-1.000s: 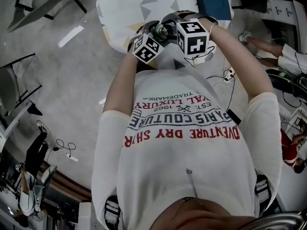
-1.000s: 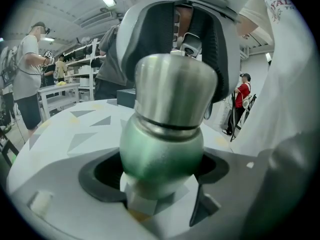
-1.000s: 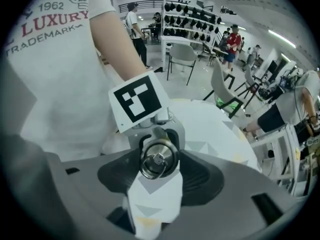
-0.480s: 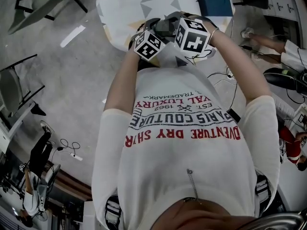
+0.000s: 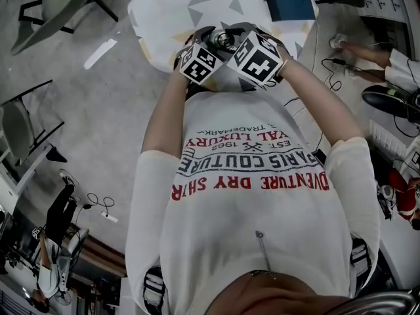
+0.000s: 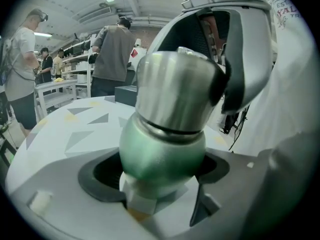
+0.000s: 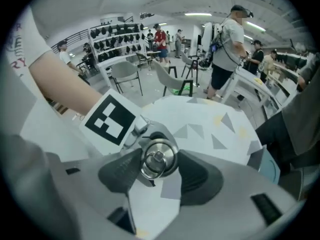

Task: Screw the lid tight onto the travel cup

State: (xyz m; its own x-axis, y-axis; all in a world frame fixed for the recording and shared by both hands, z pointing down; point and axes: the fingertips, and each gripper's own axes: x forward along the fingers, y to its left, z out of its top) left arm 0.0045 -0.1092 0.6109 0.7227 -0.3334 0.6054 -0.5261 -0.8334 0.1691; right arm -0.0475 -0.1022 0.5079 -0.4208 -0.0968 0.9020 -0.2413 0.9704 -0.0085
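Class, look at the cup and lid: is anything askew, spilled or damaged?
Nothing stands out. The lid sits square on the cup, the seam between them looks even, and nothing has spilled. The left gripper grips the cup. The right gripper has just been closing its jaws, with the lid between them.

Right gripper (image 7: 160, 160) looks straight down on the steel lid (image 7: 158, 154). Its jaws have just been closing, and the dark fingers (image 7: 121, 174) now press the rim on both sides. A marker cube (image 7: 111, 121) sits just left, with the triangle-patterned table (image 7: 215, 121) beyond.
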